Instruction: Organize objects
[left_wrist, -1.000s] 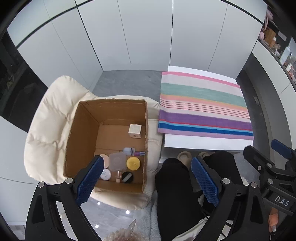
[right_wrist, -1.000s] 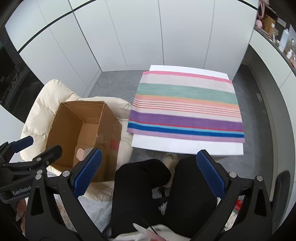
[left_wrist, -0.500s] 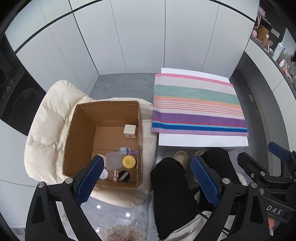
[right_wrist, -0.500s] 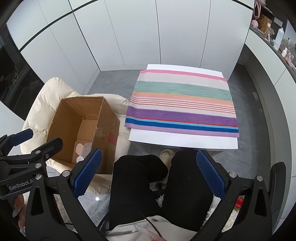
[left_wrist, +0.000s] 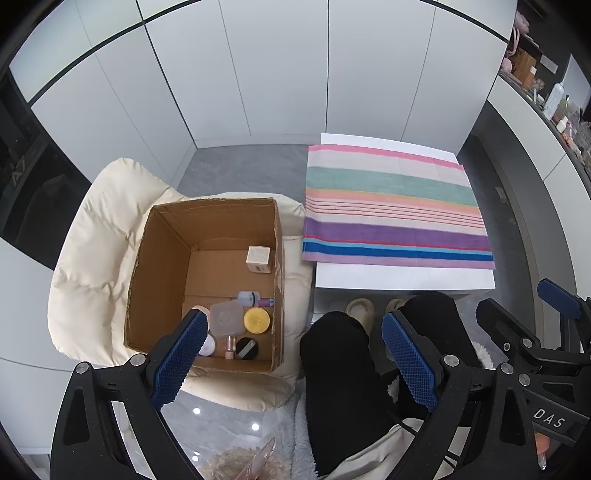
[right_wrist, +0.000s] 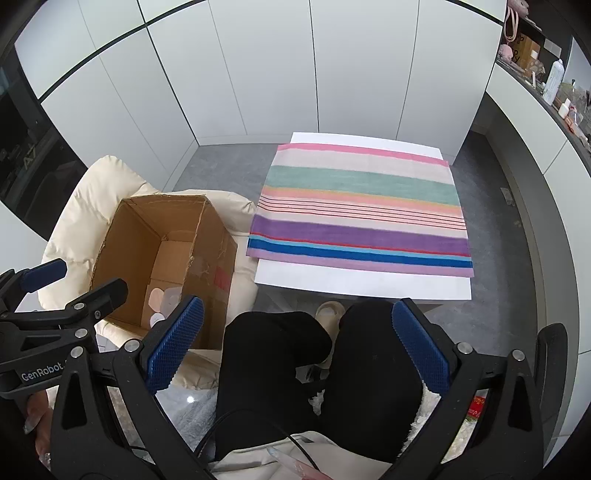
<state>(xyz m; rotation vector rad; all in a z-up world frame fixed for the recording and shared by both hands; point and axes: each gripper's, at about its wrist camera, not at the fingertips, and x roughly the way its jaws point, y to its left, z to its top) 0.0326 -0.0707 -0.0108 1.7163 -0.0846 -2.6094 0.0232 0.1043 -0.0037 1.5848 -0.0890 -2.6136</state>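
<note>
An open cardboard box (left_wrist: 162, 266) (right_wrist: 207, 243) rests on a cream padded chair (left_wrist: 92, 258). Inside it lie a small beige cube (left_wrist: 258, 258), a clear bottle with a purple tip (left_wrist: 253, 298), a translucent lidded case (left_wrist: 226, 317), a yellow round lid (left_wrist: 256, 320), a black compact (left_wrist: 246, 348) and a small pink bottle (left_wrist: 229, 346). A striped towel (left_wrist: 395, 206) (right_wrist: 362, 206) covers a low white table (left_wrist: 402, 277). My left gripper (left_wrist: 293, 360) hangs open, high above the box's near right corner, holding nothing. My right gripper (right_wrist: 295, 343) is open and empty above the person's knees.
A person sits with black-trousered legs (left_wrist: 343, 376) (right_wrist: 376, 354) between chair and table, feet in beige slippers (left_wrist: 360, 308). White cabinet doors (left_wrist: 280, 74) stand behind. A dark counter with bottles (right_wrist: 554, 81) runs along the right. Grey floor (left_wrist: 243, 170) lies beyond the chair.
Both grippers have risen and drawn back, so the box, chair and table look smaller and further off. Nothing was taken or released; both stay open.
</note>
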